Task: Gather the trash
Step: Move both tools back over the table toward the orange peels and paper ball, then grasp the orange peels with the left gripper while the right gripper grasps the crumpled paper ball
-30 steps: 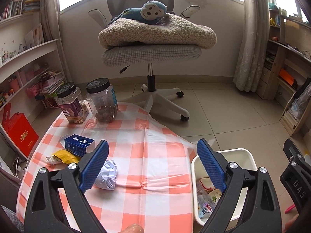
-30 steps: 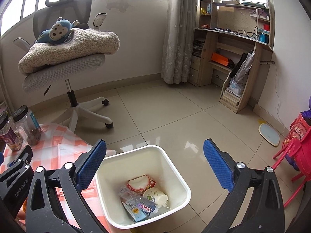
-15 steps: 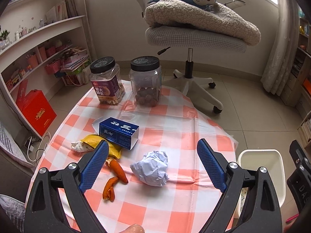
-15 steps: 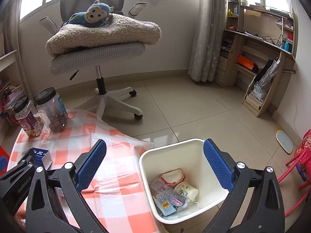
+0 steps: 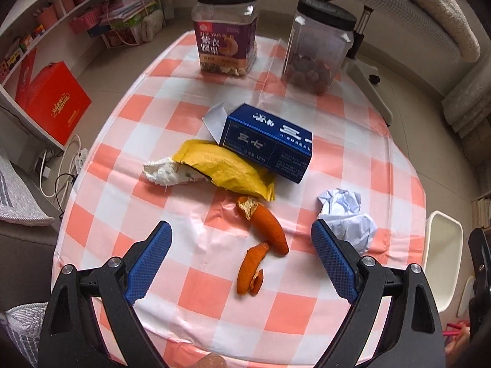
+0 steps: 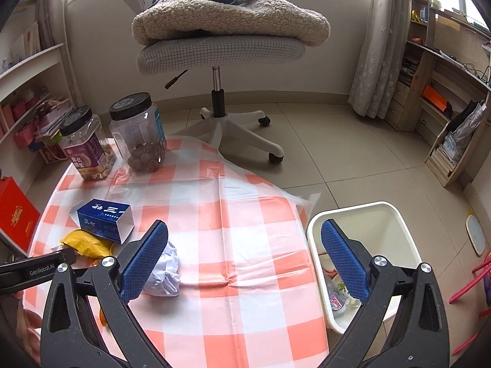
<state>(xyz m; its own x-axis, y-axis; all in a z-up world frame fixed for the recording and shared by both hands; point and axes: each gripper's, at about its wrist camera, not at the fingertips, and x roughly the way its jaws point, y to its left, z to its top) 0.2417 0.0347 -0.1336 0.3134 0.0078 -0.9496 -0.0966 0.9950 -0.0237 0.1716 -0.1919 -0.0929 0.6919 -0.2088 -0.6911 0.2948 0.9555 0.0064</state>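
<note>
Both grippers have swung left over the checked table: left gripper (image 5: pixel 241 256) spread above the curled orange peel (image 5: pixel 264 239); right gripper (image 6: pixel 244 259) spread, crumpled white paper ball (image 6: pixel 165 271) near its left finger.

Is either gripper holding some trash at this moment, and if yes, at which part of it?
Nothing is held. The left gripper is open above the orange peel pieces, and the right gripper is open, empty, beside the crumpled paper ball.

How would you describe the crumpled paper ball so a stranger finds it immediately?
Start at the checked tablecloth, on the side nearest the white bin. The crumpled paper ball lies there, right of the orange peels. It alone is white and wrinkled.
</note>
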